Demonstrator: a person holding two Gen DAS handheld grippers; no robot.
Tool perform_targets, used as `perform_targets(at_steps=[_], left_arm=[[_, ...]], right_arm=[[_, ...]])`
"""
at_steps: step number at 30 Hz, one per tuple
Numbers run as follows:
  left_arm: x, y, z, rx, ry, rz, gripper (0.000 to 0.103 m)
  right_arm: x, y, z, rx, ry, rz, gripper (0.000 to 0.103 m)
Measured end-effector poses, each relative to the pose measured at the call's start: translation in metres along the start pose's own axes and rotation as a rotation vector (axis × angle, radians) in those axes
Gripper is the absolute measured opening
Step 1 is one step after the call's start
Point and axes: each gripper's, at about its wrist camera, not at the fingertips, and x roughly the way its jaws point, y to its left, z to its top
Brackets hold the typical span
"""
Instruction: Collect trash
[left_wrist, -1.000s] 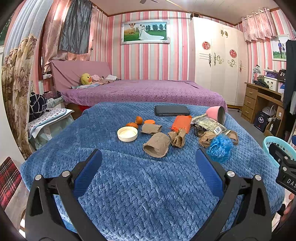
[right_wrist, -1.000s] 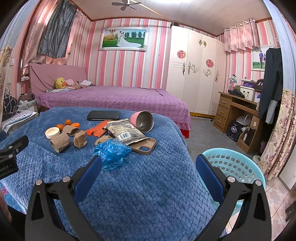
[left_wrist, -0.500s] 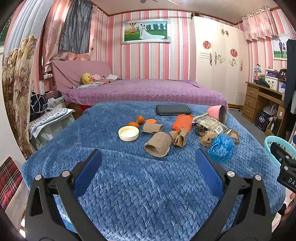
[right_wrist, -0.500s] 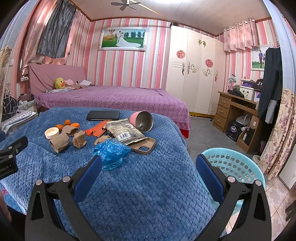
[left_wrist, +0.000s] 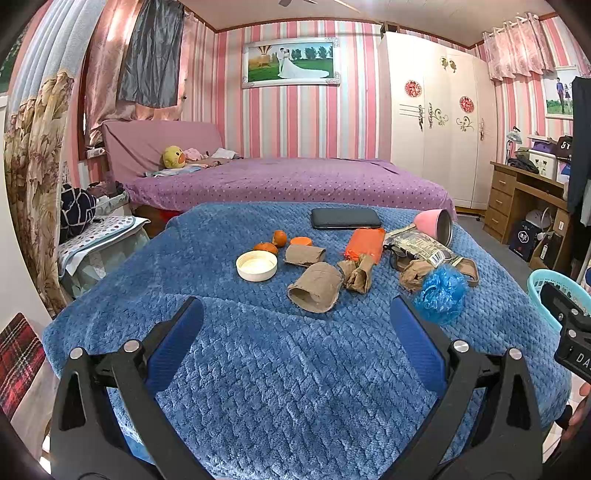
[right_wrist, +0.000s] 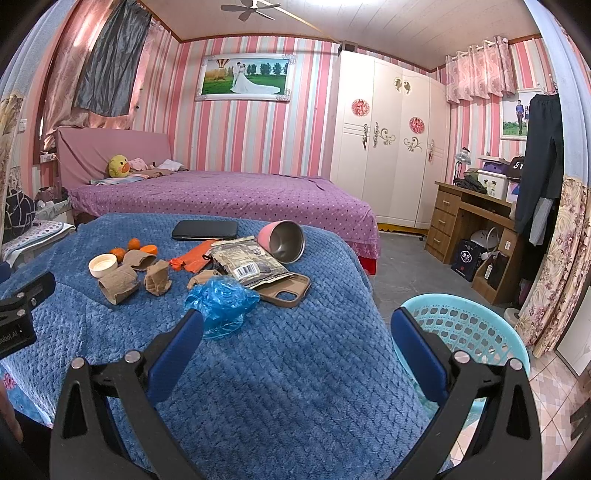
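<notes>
Start of pickup: left tool (left_wrist: 295, 325) & right tool (right_wrist: 295, 328) both spread, empty, hovering over blue-blanket surface (left_wrist: 295, 387). Trash mid-surface; blue plastic bag (right_wrist: 219, 299) nearest right tool. Basket (right_wrist: 469, 325) on the floor by the surface's right edge. Next: prob reach fwd, pinch bag.

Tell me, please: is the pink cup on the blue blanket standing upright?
No, the pink cup lies on its side on the blue blanket, with its open metal mouth turned toward the right wrist camera.
</notes>
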Motion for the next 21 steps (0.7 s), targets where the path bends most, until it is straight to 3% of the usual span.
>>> perform_targets(at_steps=[21], left_arm=[[0.0005,-0.0015,0.0000,0.001,0.000,0.000,0.098]], right_arm=[[0.0004,-0.0012,-0.0002,0.000,0.002,0.000,0.099]])
